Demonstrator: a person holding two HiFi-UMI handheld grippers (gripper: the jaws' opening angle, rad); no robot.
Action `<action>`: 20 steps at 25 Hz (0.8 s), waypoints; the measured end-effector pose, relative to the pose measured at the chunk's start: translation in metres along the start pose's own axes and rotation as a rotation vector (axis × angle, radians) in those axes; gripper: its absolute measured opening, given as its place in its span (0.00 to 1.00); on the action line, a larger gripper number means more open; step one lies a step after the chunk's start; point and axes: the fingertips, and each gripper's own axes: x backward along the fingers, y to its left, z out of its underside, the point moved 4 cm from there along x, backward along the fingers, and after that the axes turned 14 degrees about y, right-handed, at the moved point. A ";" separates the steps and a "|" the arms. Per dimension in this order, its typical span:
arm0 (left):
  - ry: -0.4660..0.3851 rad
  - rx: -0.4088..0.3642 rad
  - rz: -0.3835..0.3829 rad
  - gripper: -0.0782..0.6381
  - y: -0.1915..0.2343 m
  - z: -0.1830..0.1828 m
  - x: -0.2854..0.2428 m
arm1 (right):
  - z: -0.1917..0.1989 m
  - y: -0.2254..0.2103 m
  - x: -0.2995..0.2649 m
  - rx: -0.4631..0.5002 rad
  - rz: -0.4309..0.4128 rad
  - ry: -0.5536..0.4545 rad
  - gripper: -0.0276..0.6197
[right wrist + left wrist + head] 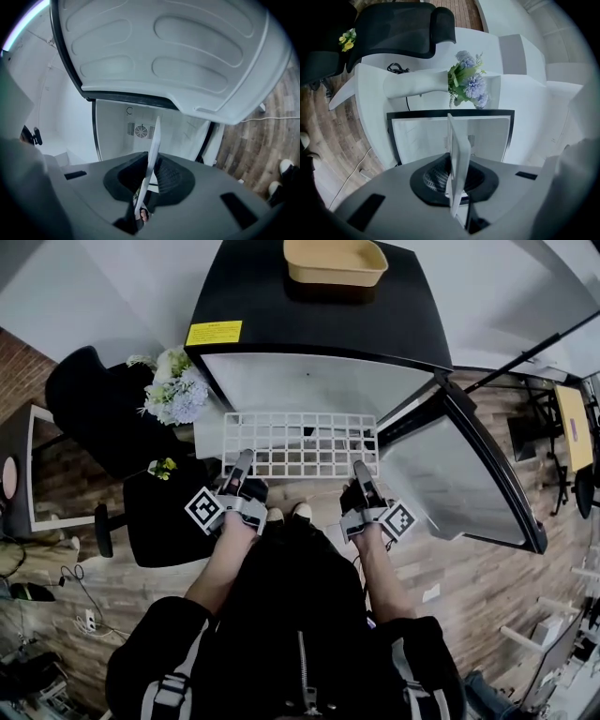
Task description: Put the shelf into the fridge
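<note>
A white grid shelf (pixel 302 443) hangs level in front of the small black fridge (pixel 319 329), its far edge at the fridge's open front. My left gripper (pixel 242 468) is shut on the shelf's near left edge, my right gripper (pixel 361 474) on its near right edge. In the left gripper view the shelf (pixel 458 161) runs edge-on between the jaws toward the white fridge interior (pixel 417 136). Through the right gripper view the shelf (pixel 151 161) also stands edge-on, pointing at the fridge's back wall with its fan grille (pixel 140 131). The fridge door (pixel 469 470) stands swung open to the right.
A tan tray (pixel 335 261) rests on the fridge top. A vase of pale flowers (pixel 175 390) stands left of the fridge, beside a black chair (pixel 98 409). A white desk (pixel 28 474) is at far left. The open door's inner panel (pixel 178 56) fills the right gripper view's top.
</note>
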 end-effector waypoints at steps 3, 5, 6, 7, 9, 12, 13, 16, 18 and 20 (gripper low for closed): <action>0.021 0.001 -0.005 0.17 0.001 -0.001 -0.008 | -0.003 0.000 0.002 0.001 0.006 -0.026 0.12; 0.027 0.008 -0.001 0.17 0.001 0.000 -0.016 | -0.009 -0.001 0.002 -0.008 0.008 -0.042 0.12; 0.030 0.010 0.000 0.17 0.001 0.001 -0.020 | -0.012 -0.002 0.003 -0.010 0.008 -0.049 0.12; 0.034 0.012 0.001 0.17 0.001 0.001 -0.023 | -0.014 -0.003 0.003 -0.011 0.008 -0.055 0.11; 0.041 0.019 0.006 0.17 0.000 0.003 -0.027 | -0.016 -0.002 0.003 -0.010 0.010 -0.062 0.11; 0.043 0.024 -0.002 0.17 0.003 0.004 -0.029 | -0.021 -0.004 0.004 0.003 0.020 -0.059 0.11; 0.044 0.025 -0.003 0.17 0.004 0.004 -0.031 | -0.023 -0.004 0.004 0.004 0.020 -0.059 0.11; 0.044 0.031 0.005 0.17 0.002 0.004 -0.037 | -0.027 -0.003 0.003 0.003 0.014 -0.060 0.11; 0.040 0.032 0.005 0.17 0.002 0.006 -0.037 | -0.027 -0.002 0.004 -0.001 0.009 -0.058 0.11; 0.038 0.033 0.002 0.17 0.003 0.007 -0.036 | -0.026 -0.001 0.005 -0.007 0.004 -0.058 0.11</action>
